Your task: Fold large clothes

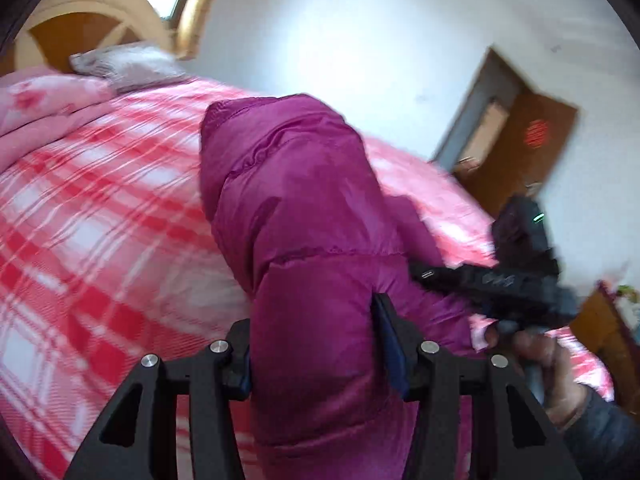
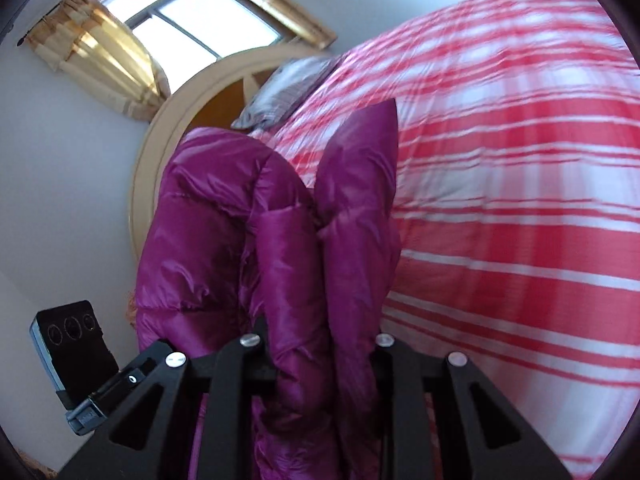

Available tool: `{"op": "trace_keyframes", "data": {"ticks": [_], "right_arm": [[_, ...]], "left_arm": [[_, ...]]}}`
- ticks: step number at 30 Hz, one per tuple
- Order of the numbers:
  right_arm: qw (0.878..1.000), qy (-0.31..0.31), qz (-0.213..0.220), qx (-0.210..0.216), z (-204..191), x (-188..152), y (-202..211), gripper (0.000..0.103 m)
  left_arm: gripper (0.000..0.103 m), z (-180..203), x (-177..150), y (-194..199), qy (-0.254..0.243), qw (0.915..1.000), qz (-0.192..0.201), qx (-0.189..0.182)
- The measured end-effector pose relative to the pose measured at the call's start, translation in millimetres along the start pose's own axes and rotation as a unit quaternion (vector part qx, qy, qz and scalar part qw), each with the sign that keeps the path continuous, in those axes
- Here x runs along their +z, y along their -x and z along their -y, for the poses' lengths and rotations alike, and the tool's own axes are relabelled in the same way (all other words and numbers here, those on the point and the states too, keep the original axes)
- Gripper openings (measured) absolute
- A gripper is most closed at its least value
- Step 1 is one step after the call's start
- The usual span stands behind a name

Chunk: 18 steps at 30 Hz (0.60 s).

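white walls (image 1: pixel 360 40), a bright curtained window (image 2: pixel 208 20), a red-plaid bed (image 2: pixel 520 160), a wooden door (image 1: pixel 536 140).

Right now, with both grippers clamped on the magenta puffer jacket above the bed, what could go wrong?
1. The puffer jacket is slick and bulky; it may slip from the left gripper or right gripper.
2. The grips sit close together, so loose parts may land bunched on the plaid bedspread.

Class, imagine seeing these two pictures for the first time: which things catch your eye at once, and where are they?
A shiny magenta puffer jacket fills the middle of both views, bunched and clamped in the left tongs and the right tongs. Behind it spreads a red-and-white checked bedspread. A bright window with a yellow curtain sits top left in the right wrist view.
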State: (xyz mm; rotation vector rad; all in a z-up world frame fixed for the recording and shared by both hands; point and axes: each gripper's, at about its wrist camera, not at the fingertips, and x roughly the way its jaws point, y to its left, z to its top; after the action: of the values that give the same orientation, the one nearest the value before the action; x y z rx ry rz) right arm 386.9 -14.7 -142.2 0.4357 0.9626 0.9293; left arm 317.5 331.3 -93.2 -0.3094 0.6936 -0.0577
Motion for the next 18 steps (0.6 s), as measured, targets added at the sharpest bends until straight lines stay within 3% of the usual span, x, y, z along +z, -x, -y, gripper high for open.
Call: {"op": "trace_keyframes", "data": {"ticks": [2,5,7,18], "right_arm": [[1.0,-0.011,-0.013,-0.005,9,-1,-21,0.025],[0.999,-0.04,-0.01,0.001,31,-1,-24,0.025],[0.998,-0.053,-0.015,-0.002,44,-5,-22,0.027],[0.998,-0.06,-0.018,-0.015,52,-13,-20,0.034]], "left_arm": [[0.072,-17,-8,-17,0.017,0.9989,-0.018,0.039],[0.085,-43,-22,-30,0.065,0.9973,-0.023,0.024],[0.086,-44,-26,-32,0.065,0.9974,-0.024,0.018],[0.087,-22,-31,-15,0.005,0.9978,-0.008,0.066]]}}
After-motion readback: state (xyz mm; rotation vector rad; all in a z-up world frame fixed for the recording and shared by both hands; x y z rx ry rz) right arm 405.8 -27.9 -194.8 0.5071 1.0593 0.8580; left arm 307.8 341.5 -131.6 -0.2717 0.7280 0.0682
